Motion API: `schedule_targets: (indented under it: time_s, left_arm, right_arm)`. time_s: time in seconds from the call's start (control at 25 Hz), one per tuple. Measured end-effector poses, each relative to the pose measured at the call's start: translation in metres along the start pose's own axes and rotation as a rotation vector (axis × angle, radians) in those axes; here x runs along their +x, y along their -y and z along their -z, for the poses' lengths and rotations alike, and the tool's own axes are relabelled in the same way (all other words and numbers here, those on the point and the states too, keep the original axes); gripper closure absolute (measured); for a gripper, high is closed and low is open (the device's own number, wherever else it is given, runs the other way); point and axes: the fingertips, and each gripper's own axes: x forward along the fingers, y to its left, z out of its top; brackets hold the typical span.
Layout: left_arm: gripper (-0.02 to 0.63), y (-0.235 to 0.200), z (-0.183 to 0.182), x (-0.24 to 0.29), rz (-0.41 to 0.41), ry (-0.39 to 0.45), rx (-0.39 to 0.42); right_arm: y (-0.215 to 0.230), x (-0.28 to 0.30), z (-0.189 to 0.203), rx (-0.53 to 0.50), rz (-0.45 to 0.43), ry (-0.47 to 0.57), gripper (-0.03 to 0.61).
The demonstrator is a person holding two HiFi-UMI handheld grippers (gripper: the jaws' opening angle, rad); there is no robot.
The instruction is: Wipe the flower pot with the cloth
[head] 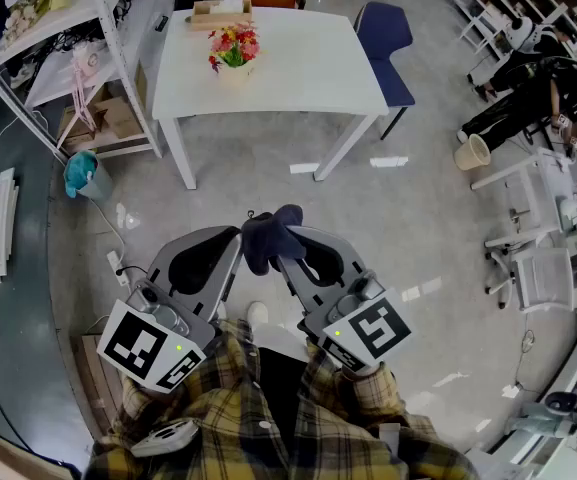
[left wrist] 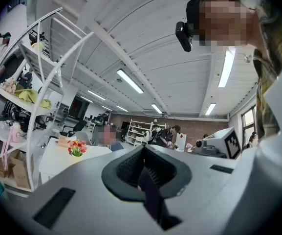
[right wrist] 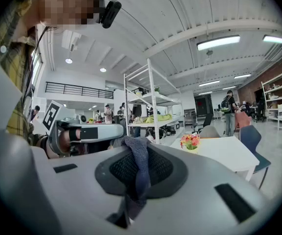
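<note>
The flower pot (head: 234, 50) with red and yellow blooms stands on a white table (head: 308, 68) some way ahead of me. The left gripper view shows the flower pot (left wrist: 76, 148) small at the left, and the right gripper view shows the flower pot (right wrist: 190, 142) at mid right. A dark blue cloth (head: 268, 236) hangs between both grippers, near my body and above the floor. My left gripper (head: 236, 240) is shut on one strip of the cloth (left wrist: 148, 190). My right gripper (head: 288, 244) is shut on the cloth (right wrist: 140, 165), which bunches over its jaws.
A blue chair (head: 386, 38) stands at the table's right side and a wooden box (head: 220, 13) lies at its far edge. A white shelving rack (head: 88, 28) lines the left, with a teal object (head: 81, 173) on the floor. Desks and people fill the right.
</note>
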Motion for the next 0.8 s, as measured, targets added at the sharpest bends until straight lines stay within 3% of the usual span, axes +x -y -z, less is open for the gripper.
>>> schedule_targets:
  time_s: [0.56, 0.8]
  left_arm:
    - [0.604, 0.011, -0.002, 0.021, -0.005, 0.011, 0.023]
    - [0.604, 0.03, 0.003, 0.03, -0.039, 0.016, 0.037]
  right_arm:
    - [0.023, -0.019, 0.0, 0.015, 0.016, 0.011, 0.561]
    - [0.032, -0.038, -0.008, 0.035, -0.023, 0.063, 0.561]
